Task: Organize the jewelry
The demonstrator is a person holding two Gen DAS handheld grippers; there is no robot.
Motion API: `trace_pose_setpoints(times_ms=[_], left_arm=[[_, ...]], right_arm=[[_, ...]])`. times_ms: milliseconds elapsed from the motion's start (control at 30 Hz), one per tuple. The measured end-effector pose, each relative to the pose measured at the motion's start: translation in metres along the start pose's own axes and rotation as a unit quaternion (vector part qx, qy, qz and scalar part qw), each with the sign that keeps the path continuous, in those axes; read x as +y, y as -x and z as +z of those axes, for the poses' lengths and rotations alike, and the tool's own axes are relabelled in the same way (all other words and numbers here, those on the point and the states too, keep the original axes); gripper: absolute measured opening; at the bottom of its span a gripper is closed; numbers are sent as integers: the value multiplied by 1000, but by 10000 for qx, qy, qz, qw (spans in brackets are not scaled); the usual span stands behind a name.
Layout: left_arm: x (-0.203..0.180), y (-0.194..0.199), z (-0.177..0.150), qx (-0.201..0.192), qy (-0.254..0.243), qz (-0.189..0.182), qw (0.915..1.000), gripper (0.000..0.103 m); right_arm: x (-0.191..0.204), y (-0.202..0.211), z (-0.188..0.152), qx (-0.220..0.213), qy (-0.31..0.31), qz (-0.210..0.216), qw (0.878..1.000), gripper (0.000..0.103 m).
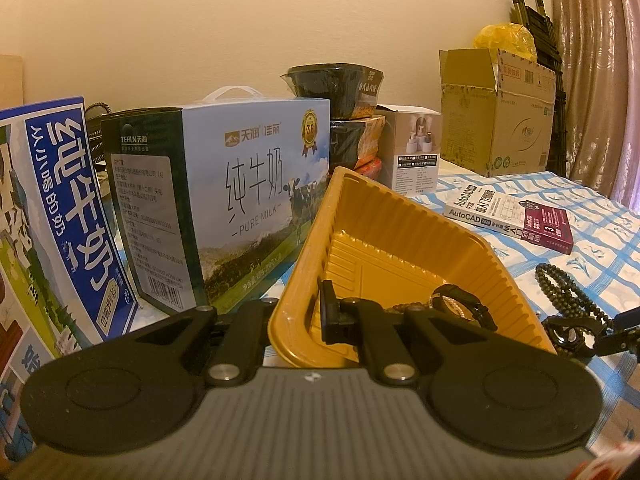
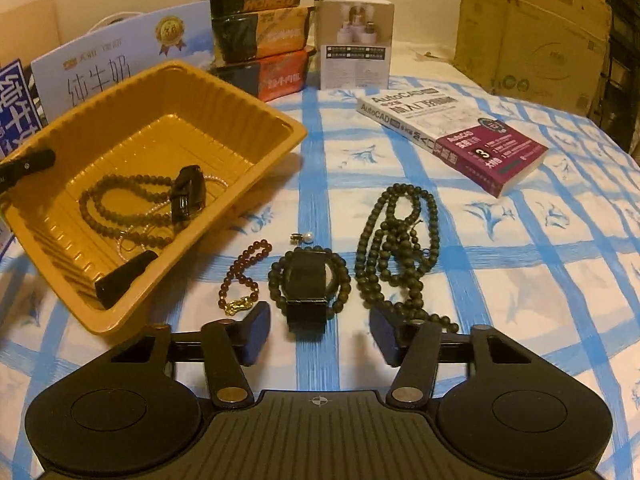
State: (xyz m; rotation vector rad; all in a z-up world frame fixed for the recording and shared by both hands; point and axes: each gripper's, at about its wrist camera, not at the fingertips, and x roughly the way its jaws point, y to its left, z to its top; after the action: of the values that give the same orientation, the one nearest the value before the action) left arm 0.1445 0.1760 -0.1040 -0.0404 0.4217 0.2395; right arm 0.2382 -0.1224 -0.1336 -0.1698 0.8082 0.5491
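Note:
A yellow plastic tray [image 2: 260, 120] is tilted up on the blue-checked cloth. My left gripper [image 1: 296, 320] is shut on the tray's near rim [image 1: 288, 344]; its fingers [image 2: 124, 276] show in the right wrist view. In the tray lie a black watch [image 2: 188, 192], a brown bead strand [image 2: 116, 196] and a thin pale chain. My right gripper [image 2: 318, 332] is open just above the cloth, in front of a black watch [image 2: 306, 284] lying on a dark bead bracelet. Beside that are a red bead bracelet [image 2: 244, 272], a pearl earring [image 2: 307, 237] and a long dark bead necklace [image 2: 400, 248].
Milk cartons [image 1: 248, 188] stand behind the tray on the left. Stacked noodle bowls [image 2: 260, 36], a small white box [image 2: 356, 44] and a cardboard box [image 2: 536, 28] line the back. An AutoCAD book [image 2: 452, 136] lies to the right.

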Motion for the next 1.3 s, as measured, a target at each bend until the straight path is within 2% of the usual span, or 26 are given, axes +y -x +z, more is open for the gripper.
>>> trace_pose_setpoints(times_ms=[200,333,733,933,1300], left_arm=[[0,0,0,0,-2,2,10000,8],[0,-1,0,2,-5,-4,10000,8],[-1,-2,1,-6,-35,-10,10000,8],[-1,-2,1,-11,-37,-16,10000,8],[-2,-2,2,-14,-36,-19,10000,8]], right_arm=[[5,-12,2,140,116,-16,9998,40],[7,-17,5,224,156,28,9996,23],[-8,7,34,-100,-177,361,9991,23],[-26,33,45,-359,-680,536,9956,22],[-20,62,56,-602,-560,581,9949,23]])
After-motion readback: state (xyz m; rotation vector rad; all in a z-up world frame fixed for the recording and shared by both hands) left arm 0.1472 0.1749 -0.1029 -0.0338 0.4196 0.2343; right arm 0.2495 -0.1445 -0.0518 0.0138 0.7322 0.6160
